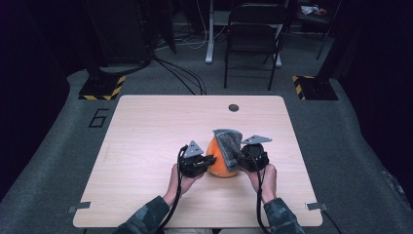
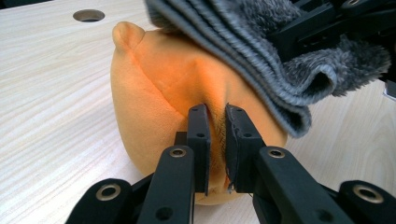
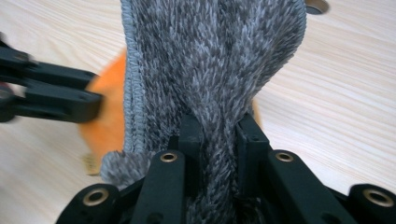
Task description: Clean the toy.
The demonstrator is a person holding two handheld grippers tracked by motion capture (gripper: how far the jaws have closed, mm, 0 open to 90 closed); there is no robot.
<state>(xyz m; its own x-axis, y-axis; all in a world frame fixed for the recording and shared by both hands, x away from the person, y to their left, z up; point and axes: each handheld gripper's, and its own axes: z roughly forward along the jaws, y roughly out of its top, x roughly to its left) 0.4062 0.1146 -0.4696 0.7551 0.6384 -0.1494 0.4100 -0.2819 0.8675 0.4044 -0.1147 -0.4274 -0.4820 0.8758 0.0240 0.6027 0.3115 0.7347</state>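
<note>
Toward the near edge of the worktop, right of its centre line, sits the orange plush toy. It rests on the wood with its small nub pointing toward the far edge, where a round cable hole lies. The left tongs are clamped on a pinch of the toy's orange fabric at its left flank; the jaws stand nearly together with a fold between them. The right tongs are clamped on the grey fleece cloth, which drapes over the toy's right side and top; its stitched hem hangs free. Cloth and toy appear to touch, though the contact line is partly hidden. Open wood extends to the left edge, the far edge and both far corners; less room remains toward the right edge.
</note>
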